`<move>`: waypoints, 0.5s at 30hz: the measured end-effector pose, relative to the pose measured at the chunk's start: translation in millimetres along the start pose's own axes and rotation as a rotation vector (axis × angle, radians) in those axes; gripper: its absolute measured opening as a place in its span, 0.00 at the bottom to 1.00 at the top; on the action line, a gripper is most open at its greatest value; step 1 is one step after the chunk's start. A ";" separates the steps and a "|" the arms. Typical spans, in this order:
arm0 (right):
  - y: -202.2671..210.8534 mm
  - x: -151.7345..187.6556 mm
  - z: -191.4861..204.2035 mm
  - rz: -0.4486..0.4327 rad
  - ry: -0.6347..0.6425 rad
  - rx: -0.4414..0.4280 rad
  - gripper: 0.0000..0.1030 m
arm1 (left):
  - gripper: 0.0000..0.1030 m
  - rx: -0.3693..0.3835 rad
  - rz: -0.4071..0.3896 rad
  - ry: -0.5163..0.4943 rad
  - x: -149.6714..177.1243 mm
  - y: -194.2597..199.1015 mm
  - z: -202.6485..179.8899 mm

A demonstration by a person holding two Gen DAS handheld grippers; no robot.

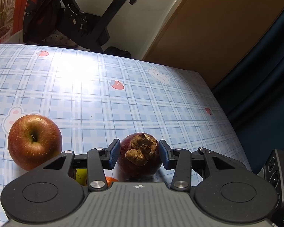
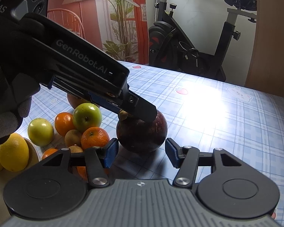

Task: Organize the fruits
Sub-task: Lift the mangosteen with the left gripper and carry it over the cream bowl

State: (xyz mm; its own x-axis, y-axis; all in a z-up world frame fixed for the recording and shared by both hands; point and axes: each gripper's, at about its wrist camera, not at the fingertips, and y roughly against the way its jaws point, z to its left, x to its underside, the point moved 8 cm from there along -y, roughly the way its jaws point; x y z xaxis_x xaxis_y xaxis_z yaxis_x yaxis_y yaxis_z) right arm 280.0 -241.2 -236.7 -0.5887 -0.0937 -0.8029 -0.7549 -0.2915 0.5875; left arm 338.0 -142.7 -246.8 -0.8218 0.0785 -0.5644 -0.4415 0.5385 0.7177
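Observation:
A dark purple mangosteen (image 1: 140, 157) with a dry brown calyx sits between the blue pads of my left gripper (image 1: 139, 154), which press on both its sides. In the right wrist view the same mangosteen (image 2: 142, 134) seems to rest on the checked tablecloth (image 2: 217, 132), with the left gripper (image 2: 140, 111) coming down on it from the upper left. My right gripper (image 2: 142, 154) stands open just in front of the fruit, and its pads do not touch it. A red apple (image 1: 34, 141) lies to the left.
A pile of fruit lies left of the mangosteen: a green apple (image 2: 87, 116), oranges (image 2: 94, 137), a yellow-green fruit (image 2: 40, 131), a kiwi (image 2: 72, 137). Lemons (image 2: 13, 155) lie in a pale dish (image 2: 35, 156). A gloved hand (image 2: 7, 104) holds the left gripper. An exercise bike (image 2: 189, 47) stands beyond the table.

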 end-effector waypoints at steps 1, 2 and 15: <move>-1.8 -0.4 -0.4 -0.003 -0.003 -0.005 0.59 | 0.45 0.001 -0.001 0.001 -0.2 0.5 0.5; -2.9 0.1 -0.8 -0.008 -0.008 -0.009 0.61 | 0.45 0.001 -0.001 0.001 0.1 0.9 0.4; 34.6 -1.7 20.8 -0.047 -0.008 0.025 0.60 | 0.45 0.026 -0.018 -0.013 17.2 42.9 -17.4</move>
State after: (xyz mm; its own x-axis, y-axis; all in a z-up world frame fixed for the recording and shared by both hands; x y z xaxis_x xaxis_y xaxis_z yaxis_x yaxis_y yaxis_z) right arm 248.9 -231.3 -212.9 -0.5547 -0.0729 -0.8289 -0.7886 -0.2717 0.5516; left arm 298.6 -132.8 -218.7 -0.8087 0.0793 -0.5828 -0.4466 0.5619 0.6962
